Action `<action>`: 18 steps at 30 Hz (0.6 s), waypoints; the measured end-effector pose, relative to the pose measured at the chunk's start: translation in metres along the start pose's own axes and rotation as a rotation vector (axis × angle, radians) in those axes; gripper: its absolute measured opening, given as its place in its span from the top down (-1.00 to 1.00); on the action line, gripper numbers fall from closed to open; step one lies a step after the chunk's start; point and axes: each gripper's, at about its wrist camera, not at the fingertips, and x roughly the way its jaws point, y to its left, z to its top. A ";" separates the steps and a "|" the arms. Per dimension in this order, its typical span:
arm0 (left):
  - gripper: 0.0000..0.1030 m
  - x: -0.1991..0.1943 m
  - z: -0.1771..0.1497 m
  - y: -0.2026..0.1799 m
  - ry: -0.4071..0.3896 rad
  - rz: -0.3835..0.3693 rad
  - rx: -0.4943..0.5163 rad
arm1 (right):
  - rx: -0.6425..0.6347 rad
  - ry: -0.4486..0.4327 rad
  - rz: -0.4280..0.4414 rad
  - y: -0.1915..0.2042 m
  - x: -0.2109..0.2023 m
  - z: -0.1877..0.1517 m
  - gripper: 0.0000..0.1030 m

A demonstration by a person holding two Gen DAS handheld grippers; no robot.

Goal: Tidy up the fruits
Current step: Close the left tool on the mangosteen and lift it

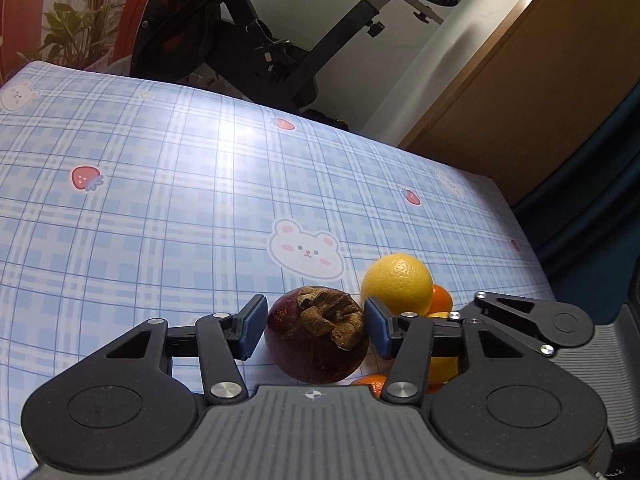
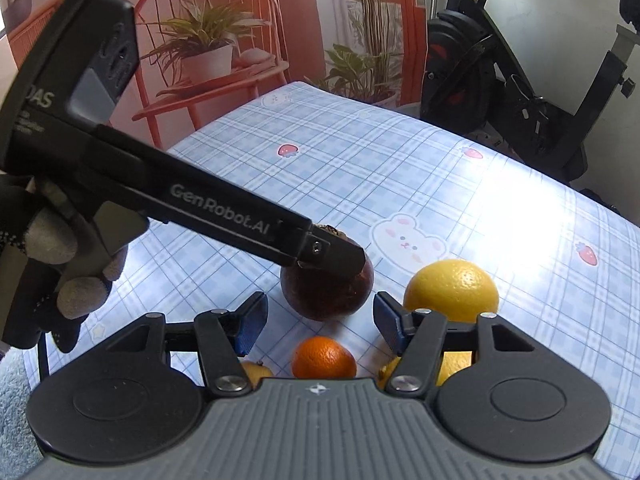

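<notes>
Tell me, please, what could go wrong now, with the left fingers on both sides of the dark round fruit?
1. The mangosteen sits between the left gripper pads, which look barely touching; round and smooth, it may roll out.
2. The lemon and the orange lie close behind the pad nearest them; they could get knocked.
3. The right gripper, open above the small orange, works close to the left one; they might collide.

"GenRobot.AI" runs along the left hand-held gripper (image 2: 344,258); "DAS" shows on its body.
</notes>
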 end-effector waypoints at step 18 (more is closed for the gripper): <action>-0.07 -0.010 -0.010 0.005 -0.002 -0.025 0.005 | 0.026 0.010 0.015 0.003 0.009 -0.003 -0.18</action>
